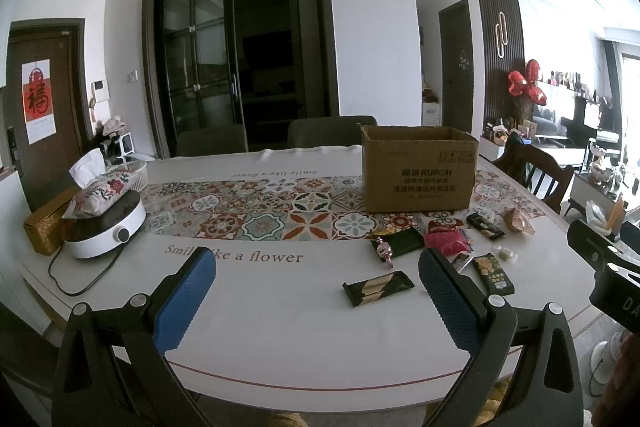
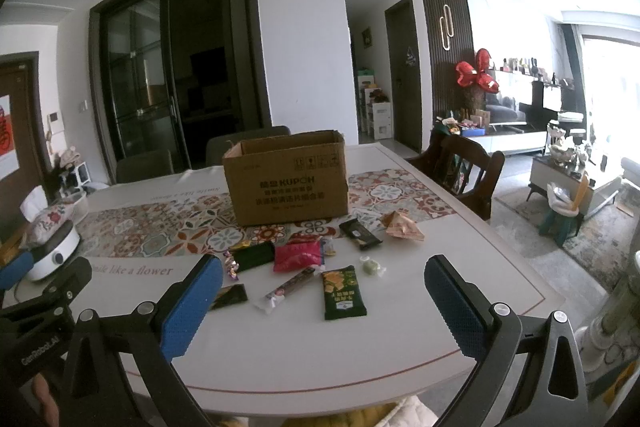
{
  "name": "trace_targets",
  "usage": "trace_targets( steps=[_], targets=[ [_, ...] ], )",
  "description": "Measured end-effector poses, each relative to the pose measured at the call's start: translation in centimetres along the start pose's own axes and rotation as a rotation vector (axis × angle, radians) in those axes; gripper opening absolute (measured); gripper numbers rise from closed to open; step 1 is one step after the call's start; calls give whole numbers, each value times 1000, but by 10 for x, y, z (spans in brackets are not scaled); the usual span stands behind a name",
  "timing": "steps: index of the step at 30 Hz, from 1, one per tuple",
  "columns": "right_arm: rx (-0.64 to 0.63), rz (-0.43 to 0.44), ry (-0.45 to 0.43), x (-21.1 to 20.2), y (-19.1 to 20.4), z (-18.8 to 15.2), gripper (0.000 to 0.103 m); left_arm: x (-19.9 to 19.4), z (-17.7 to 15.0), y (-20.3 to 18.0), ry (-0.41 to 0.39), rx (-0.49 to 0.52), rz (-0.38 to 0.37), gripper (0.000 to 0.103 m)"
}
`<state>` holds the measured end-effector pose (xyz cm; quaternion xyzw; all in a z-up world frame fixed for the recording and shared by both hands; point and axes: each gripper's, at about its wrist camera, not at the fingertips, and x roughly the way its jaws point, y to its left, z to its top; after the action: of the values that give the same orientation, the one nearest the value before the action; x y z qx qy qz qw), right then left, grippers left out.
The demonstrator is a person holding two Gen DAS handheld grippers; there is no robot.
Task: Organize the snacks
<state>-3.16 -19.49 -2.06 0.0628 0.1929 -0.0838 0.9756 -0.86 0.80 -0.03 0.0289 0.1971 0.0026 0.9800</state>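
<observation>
Left wrist view: left gripper (image 1: 316, 269) low over the near edge of a white table (image 1: 280, 327), blue pads spread wide, nothing between them. Directly ahead, a dark wafer packet (image 1: 378, 287) flat on the bare white surface, just inside the right-hand pad. Beyond it, a scatter of snacks: a dark green packet (image 1: 406, 242) with a foil-wrapped candy (image 1: 384, 251) touching its near end, a pink packet (image 1: 450, 242) beside that, a green cracker packet (image 1: 493, 275) nearer the table edge, a small pale green candy (image 1: 505, 253), a black bar (image 1: 485, 225) and a tan crinkled wrapper (image 1: 518, 221) farther back. Behind the scatter, an open cardboard box (image 1: 418, 173) upright on the patterned runner (image 1: 248, 215), flaps up. At far left, a white round appliance (image 1: 106, 229) with a floral tissue pouch (image 1: 102, 195) resting on top. Right wrist view: right gripper (image 2: 324, 281) likewise gaping wide and empty, hovering above the table near the same snacks. Green cracker packet (image 2: 343, 293) lying between the pads' lines, a long thin stick packet (image 2: 289, 287) just to its left, pink packet (image 2: 298, 255) behind, pale green candy (image 2: 373, 265) to the right. Cardboard box (image 2: 286, 181) well beyond the snacks, apart from them. Wooden chair (image 2: 466, 167) at the table's right side.
</observation>
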Motion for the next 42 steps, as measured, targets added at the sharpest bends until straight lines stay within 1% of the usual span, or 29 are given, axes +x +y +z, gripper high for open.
trace_targets(
  steps=[27, 33, 38, 42],
  targets=[
    [0, 1, 2, 1, 1, -1, 102, 0, 0, 0, 3, 3, 0, 103],
    [-1, 1, 5, 1, 1, -2, 102, 0, -4, 6, 15, 7, -4, 103],
    [5, 4, 23, 8, -1, -8, 102, 11, -7, 1, 40, 30, -23, 103],
    [16, 5, 47, 18, -7, -8, 102, 21, -5, -12, 58, 63, -54, 103]
  ],
)
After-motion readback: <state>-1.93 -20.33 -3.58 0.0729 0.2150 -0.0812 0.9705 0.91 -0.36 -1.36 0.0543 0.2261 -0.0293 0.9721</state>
